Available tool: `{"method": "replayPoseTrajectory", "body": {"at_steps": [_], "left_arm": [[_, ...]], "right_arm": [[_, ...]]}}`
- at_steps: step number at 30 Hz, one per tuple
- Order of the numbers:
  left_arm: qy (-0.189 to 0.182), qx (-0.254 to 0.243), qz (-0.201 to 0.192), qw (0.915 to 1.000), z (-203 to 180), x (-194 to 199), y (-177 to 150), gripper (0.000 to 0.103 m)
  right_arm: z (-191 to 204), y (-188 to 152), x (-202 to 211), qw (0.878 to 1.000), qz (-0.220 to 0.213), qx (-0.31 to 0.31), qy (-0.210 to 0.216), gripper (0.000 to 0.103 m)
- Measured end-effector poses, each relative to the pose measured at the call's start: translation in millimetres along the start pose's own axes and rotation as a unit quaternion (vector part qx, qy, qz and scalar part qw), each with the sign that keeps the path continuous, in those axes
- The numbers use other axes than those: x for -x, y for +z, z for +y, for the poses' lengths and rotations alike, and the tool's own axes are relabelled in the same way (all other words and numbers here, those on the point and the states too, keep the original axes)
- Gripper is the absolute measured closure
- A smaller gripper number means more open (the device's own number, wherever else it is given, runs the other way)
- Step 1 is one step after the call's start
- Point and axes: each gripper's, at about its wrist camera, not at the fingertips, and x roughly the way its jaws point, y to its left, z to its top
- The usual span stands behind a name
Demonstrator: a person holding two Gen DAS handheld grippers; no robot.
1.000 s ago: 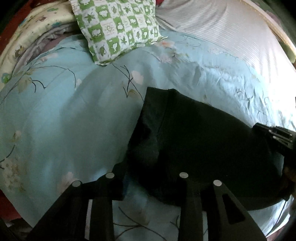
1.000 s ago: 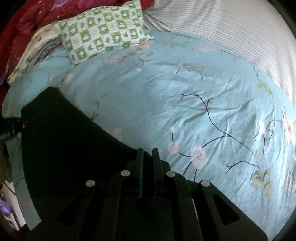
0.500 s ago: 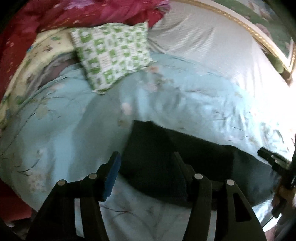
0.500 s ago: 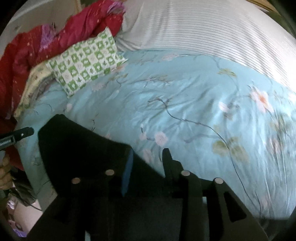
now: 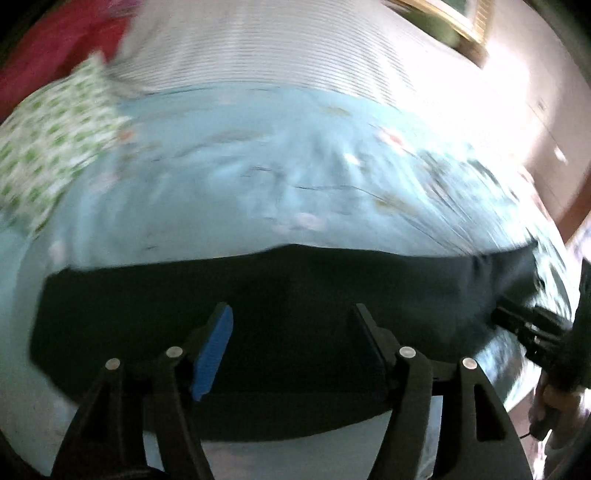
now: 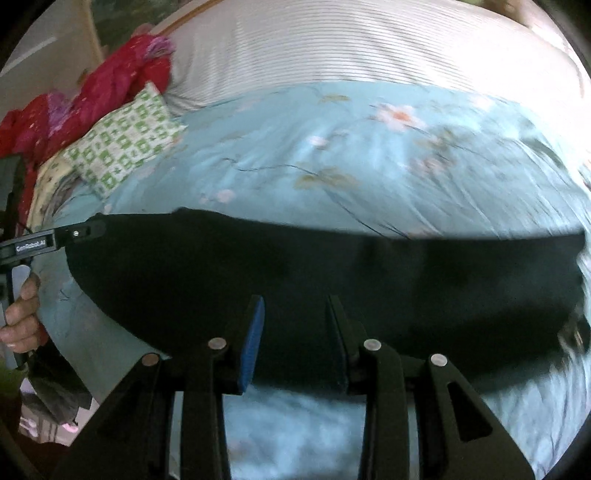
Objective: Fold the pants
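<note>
The black pants (image 5: 288,295) lie folded in a long flat band across the light blue flowered bedspread (image 5: 258,184), near its front edge; they also show in the right wrist view (image 6: 332,269). My left gripper (image 5: 291,314) is open and empty, just above the pants' near edge. My right gripper (image 6: 295,306) is open and empty over the pants' near edge. The right gripper shows at the right rim of the left wrist view (image 5: 524,325); the left gripper shows at the left rim of the right wrist view (image 6: 74,232), by the pants' left end.
A green-and-white checked pillow (image 6: 125,144) lies at the back left beside a red quilt (image 6: 110,81). A striped white sheet (image 6: 369,44) covers the far part of the bed. A wooden-framed picture (image 5: 454,22) hangs at the back right.
Both grippers have opened, let go of the pants and drawn back toward the bed's front edge. The pants now lie as a long flat band. Both views are motion-blurred.
</note>
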Motion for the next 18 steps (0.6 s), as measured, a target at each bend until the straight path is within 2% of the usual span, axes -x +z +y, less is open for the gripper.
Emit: {"method": "replayPoseTrajectory", "body": {"at_steps": [3,8,12,18], "left_arm": [[-0.022,-0.036,0.012,0.9990,-31.2,-14.3,5.8,0.036],[-0.061,-0.107,0.035,0.9918,-89.8,-39.8,21.7,0.034],[-0.089,-0.166,0.049,0.9808,-134.5,-56.8,37.7,0.033],[-0.151,-0.212,0.086,0.9618,-185.2,-84.6,64.7,0.031]], "right_arm": [[-25.4,-9.2,15.8,0.999,-0.008,-0.033,-0.020,0.067],[-64.6,-21.6,35.8,0.994,-0.023,-0.090,-0.052,0.067],[-89.0,-29.7,49.0,0.989,-0.034,-0.128,-0.069,0.067],[-118.0,-39.5,60.9,0.978,-0.048,-0.194,-0.067,0.067]]}}
